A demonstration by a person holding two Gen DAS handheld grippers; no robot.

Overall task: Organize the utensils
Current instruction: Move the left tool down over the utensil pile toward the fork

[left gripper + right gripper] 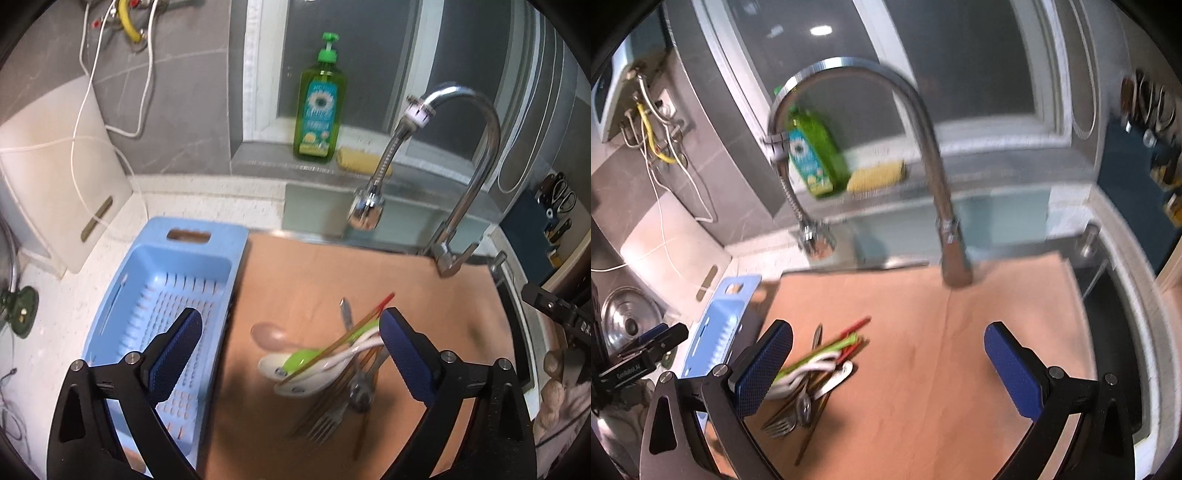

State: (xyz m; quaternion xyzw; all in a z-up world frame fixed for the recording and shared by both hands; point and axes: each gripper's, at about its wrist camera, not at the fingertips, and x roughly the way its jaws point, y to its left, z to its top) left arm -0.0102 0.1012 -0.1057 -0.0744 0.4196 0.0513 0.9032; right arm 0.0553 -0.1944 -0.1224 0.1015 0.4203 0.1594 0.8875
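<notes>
Utensils [332,365] lie in one tangled heap on the brown board [406,295] laid across the sink, and nothing has yet gone into the blue slotted basket [166,295] that sits on the desk touching the board's left edge. From left to right in the left wrist view: the basket is empty, then comes a pinkish spoon [267,334] lying a little apart from the heap, then white spoons [295,365] and a green one [301,359] crossed by chopsticks, with a metal fork [328,421] and a metal spoon [360,393] underneath.

The left gripper [290,350] hangs above the heap with its fingers [177,350] spread wide and nothing between them. The right gripper [888,369] is likewise wide open and empty, aimed at bare board, with the heap beside its left finger.

To my eye the step in hand is the first pick. I would go for a piece on top, a chopstick or the stray pinkish spoon, rather than anything pinned below, since pulling from beneath would likely scatter the rest. Closing across a handle's narrow width should give a firmer hold. Both views are blurred, so the finer overlaps in the pile are hard to read.
</notes>
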